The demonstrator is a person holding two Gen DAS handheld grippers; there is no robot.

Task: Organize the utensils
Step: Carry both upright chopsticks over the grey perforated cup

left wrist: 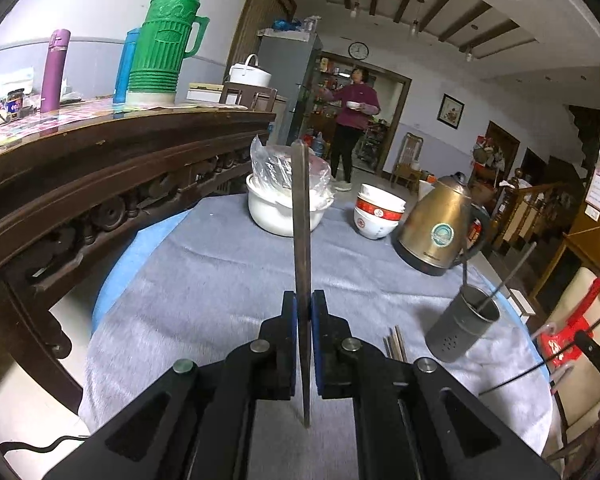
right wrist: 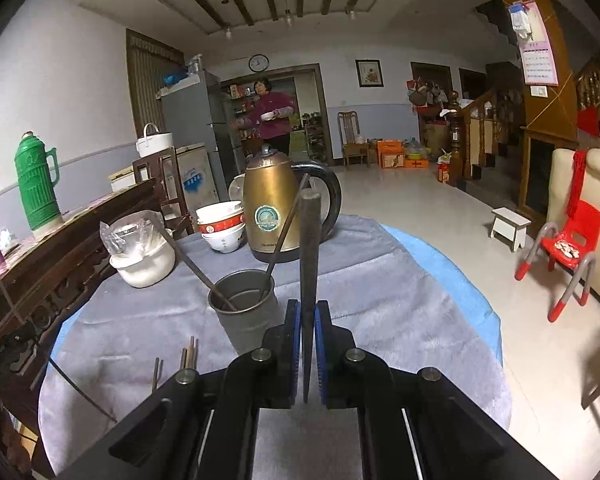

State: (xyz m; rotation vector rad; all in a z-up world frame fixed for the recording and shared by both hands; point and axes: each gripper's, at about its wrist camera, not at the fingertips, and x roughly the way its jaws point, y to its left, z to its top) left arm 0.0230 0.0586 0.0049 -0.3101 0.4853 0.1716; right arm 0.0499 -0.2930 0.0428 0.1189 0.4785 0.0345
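Observation:
My left gripper [left wrist: 304, 300] is shut on a long, flat, dark utensil [left wrist: 301, 208] that stands upright between its blue pads. My right gripper [right wrist: 309, 308] is shut on a dark, square-ended stick [right wrist: 309, 248], also upright. A grey metal utensil holder [left wrist: 462, 322] [right wrist: 246, 308] stands on the grey cloth with two long-handled utensils [right wrist: 284, 232] leaning in it. It is ahead and to the right of the left gripper, and just ahead and to the left of the right one. Several loose chopsticks [left wrist: 396, 342] [right wrist: 190, 354] lie on the cloth beside the holder.
At the far side of the grey cloth [left wrist: 220, 280] stand a brass kettle [left wrist: 440, 228] [right wrist: 276, 216], stacked bowls [left wrist: 378, 210] [right wrist: 222, 224] and a white pot with a plastic bag [left wrist: 280, 208] [right wrist: 144, 264]. A dark wooden sideboard [left wrist: 100, 168] borders the left. A person [left wrist: 354, 108] stands far back.

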